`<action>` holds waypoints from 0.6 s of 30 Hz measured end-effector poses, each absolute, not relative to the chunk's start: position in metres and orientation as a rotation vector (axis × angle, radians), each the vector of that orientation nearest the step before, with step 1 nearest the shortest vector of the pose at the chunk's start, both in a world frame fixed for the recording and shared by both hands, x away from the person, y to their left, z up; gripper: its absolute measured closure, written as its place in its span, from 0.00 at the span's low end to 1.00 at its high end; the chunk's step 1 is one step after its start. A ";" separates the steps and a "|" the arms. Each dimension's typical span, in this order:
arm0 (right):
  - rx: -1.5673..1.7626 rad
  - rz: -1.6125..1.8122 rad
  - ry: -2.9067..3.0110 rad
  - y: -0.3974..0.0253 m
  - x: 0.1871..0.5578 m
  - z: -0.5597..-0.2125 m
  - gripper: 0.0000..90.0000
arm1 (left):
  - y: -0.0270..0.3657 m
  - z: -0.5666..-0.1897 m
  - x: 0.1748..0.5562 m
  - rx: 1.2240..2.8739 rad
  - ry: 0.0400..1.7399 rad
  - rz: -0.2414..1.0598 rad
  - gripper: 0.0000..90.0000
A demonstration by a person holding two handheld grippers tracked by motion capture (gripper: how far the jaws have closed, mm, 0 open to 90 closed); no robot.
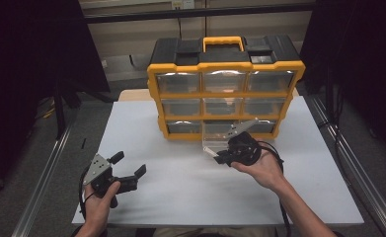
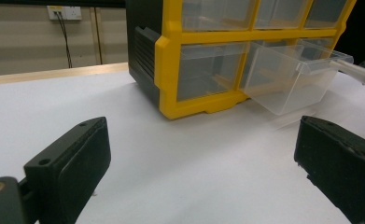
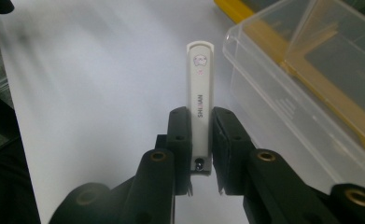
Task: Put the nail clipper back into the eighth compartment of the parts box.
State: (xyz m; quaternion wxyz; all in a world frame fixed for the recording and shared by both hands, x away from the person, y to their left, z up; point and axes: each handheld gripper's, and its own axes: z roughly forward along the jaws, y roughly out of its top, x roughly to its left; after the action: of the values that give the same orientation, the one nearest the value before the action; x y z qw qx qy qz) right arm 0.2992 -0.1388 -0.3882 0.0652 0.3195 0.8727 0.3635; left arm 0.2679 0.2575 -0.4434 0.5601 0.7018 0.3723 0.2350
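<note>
Right gripper (image 3: 200, 135) clamped on a slim white stick (image 3: 199, 93) — held low, near its base, most of its length standing free above the jaws. It sits just beside the pulled-out clear drawer (image 3: 306, 88) of the yellow organizer (image 1: 225, 89), bottom row, middle. Likely step: drop the stick in. Best done by tipping the long end over the rim first, staying clear of the wall, then letting go low. Stick: flat, rounded tip, small logo, grey lettering. Left gripper (image 1: 131, 170) spread wide — idle on the table (image 1: 180, 197).
</note>
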 end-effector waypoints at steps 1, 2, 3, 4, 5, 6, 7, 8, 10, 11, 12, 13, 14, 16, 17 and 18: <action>0.958 1.098 2.630 -0.139 0.299 -0.386 0.87 | 0.257 -0.443 0.268 1.652 0.877 0.552 0.04; 0.949 1.104 2.627 -0.138 0.300 -0.384 0.87 | 0.257 -0.443 0.268 1.650 0.878 0.548 0.04; 0.938 1.110 2.626 -0.138 0.300 -0.383 0.87 | 0.257 -0.443 0.268 1.648 0.878 0.547 0.04; 0.938 1.101 2.632 -0.138 0.299 -0.380 0.87 | 0.257 -0.443 0.268 1.648 0.878 0.546 0.04; 0.930 1.101 2.623 -0.138 0.300 -0.378 0.87 | 0.257 -0.443 0.268 1.649 0.878 0.547 0.04; 0.924 1.114 2.619 -0.138 0.300 -0.375 0.87 | 0.257 -0.443 0.268 1.649 0.878 0.546 0.04; 0.922 1.120 2.619 -0.139 0.301 -0.373 0.87 | 0.257 -0.443 0.268 1.649 0.878 0.547 0.04; 0.925 1.118 2.619 -0.139 0.301 -0.371 0.87 | 0.257 -0.443 0.268 1.649 0.878 0.547 0.04; 0.917 1.111 2.614 -0.139 0.302 -0.368 0.87 | 0.257 -0.443 0.268 1.647 0.878 0.548 0.04; 0.914 1.116 2.611 -0.139 0.303 -0.366 0.87 | 0.257 -0.443 0.268 1.647 0.879 0.547 0.04; 0.913 1.115 2.606 -0.140 0.303 -0.364 0.87 | 0.257 -0.443 0.268 1.647 0.879 0.548 0.04; 0.908 1.118 2.604 -0.141 0.304 -0.361 0.87 | 0.257 -0.443 0.268 1.647 0.879 0.548 0.04; 0.901 1.132 2.601 -0.142 0.306 -0.358 0.87 | 0.257 -0.443 0.268 1.646 0.879 0.547 0.04; 0.906 1.129 2.595 -0.142 0.307 -0.355 0.87 | 0.257 -0.443 0.268 1.642 0.879 0.546 0.04; 0.904 1.126 2.597 -0.143 0.308 -0.354 0.87 | 0.257 -0.443 0.267 1.640 0.877 0.542 0.04; 0.901 1.119 2.595 -0.143 0.309 -0.352 0.87 | 0.257 -0.443 0.267 1.640 0.877 0.543 0.04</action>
State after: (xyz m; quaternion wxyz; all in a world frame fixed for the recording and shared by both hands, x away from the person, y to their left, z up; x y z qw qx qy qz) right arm 0.3088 -0.1427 -0.3522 0.0874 0.3027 0.8715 0.3758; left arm 0.2675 0.2570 -0.4431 0.5665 0.6975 0.3732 0.2310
